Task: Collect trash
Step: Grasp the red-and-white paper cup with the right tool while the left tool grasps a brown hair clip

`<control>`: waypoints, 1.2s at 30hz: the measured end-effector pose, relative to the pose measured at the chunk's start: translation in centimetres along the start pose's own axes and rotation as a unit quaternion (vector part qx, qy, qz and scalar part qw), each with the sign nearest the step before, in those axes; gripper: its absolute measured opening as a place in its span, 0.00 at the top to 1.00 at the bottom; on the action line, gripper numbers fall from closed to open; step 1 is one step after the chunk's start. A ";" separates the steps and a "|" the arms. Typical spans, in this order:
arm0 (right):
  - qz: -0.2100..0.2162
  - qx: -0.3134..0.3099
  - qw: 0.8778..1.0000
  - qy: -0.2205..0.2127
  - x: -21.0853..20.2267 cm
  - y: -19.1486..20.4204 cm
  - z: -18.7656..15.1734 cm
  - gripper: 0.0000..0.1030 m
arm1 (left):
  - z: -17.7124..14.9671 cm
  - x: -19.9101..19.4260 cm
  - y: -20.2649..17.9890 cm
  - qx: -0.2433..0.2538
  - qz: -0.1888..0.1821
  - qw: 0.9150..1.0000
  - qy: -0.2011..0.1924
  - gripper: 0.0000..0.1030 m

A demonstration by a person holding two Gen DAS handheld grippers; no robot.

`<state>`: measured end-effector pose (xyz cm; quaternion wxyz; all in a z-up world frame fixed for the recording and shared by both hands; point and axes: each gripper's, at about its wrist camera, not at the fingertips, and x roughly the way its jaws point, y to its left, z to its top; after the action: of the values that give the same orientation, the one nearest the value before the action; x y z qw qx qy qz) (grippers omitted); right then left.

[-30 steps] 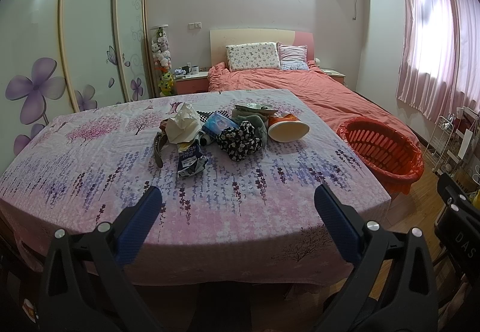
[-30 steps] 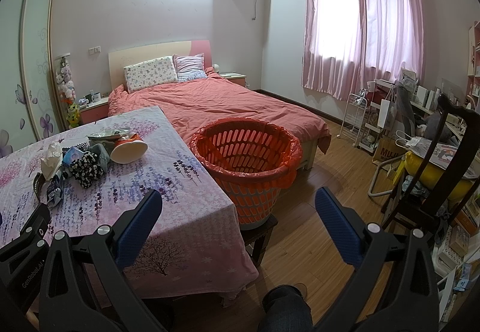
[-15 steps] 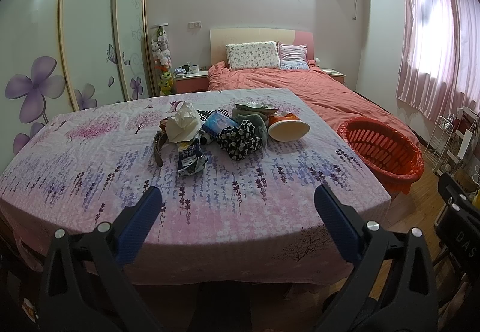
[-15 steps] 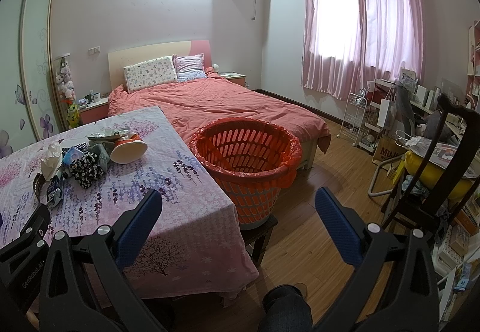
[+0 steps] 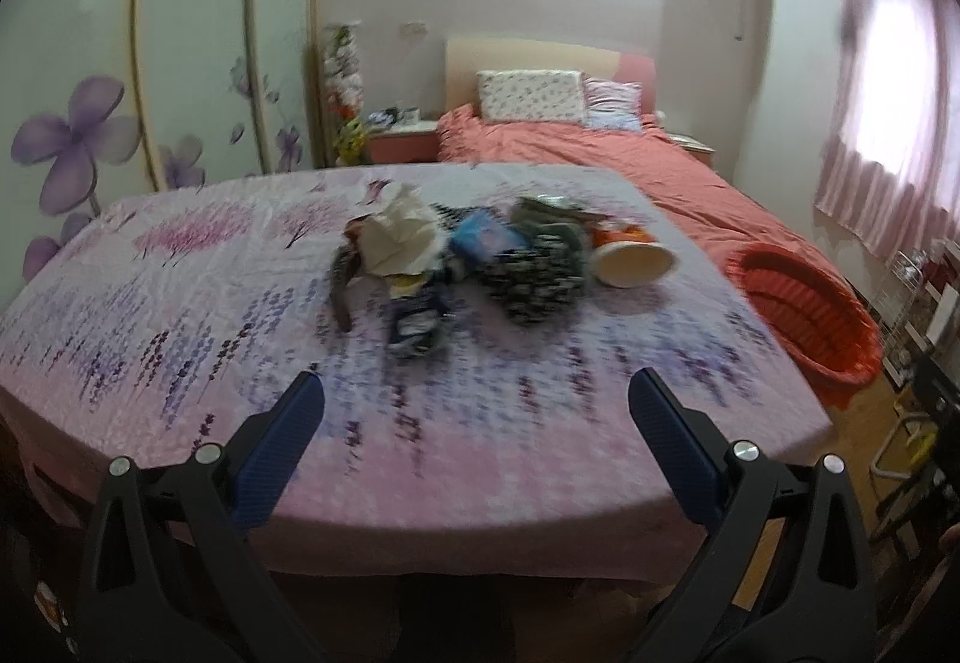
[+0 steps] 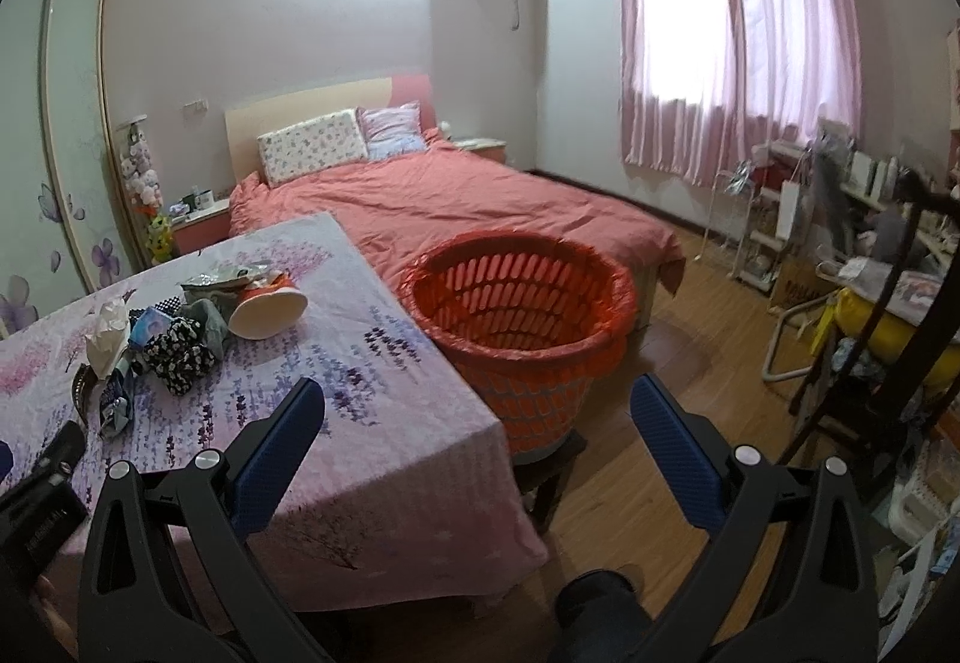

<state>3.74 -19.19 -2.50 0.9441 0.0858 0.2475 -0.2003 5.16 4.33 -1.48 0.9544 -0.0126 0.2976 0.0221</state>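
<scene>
A heap of trash lies mid-table on the lavender-print cloth (image 5: 180, 303): crumpled white tissue (image 5: 399, 237), a dark blue wrapper (image 5: 414, 324), a light blue packet (image 5: 483, 240), a black-and-white spotted cloth (image 5: 537, 276) and a tipped paper cup (image 5: 633, 261). My left gripper (image 5: 477, 417) hangs open over the near table edge, short of the heap. An orange basket (image 6: 519, 315) lined with a red bag stands on a stool right of the table. My right gripper (image 6: 477, 417) is open and empty, near the table corner, in front of the basket. The cup (image 6: 267, 306) and tissue (image 6: 108, 339) show at its left.
A bed with a coral cover (image 6: 456, 201) lies behind the table and basket. Sliding wardrobe doors (image 5: 90, 81) line the left wall. A dark chair (image 6: 888, 339), a wire rack (image 6: 762, 219) and cluttered shelves crowd the right side. Wooden floor (image 6: 672, 363) spreads between basket and chair.
The left gripper has moved forward toward the heap, and its view is blurred with motion. The right gripper has shifted slightly forward and left. Both stay open and empty.
</scene>
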 end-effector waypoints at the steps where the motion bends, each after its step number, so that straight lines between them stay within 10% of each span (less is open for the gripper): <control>1: 0.006 -0.002 1.000 0.002 0.3 0.1 0.1 0.02 | 0.3 0.7 0.8 -0.005 0.008 1.000 0.003 0.04; 12: 0.077 -0.020 0.997 0.025 5.7 4.9 2.6 0.06 | 3.7 9.5 9.3 -0.052 0.058 0.996 0.052 0.05; 36: 0.169 -0.037 0.969 0.179 19.4 11.5 3.9 0.64 | 5.6 20.8 11.6 -0.047 0.016 0.988 0.145 0.72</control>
<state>25.72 -16.30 -8.17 0.9069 0.1258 0.4019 -0.0102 24.87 16.88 -8.86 0.8992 -0.0553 0.4312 0.0495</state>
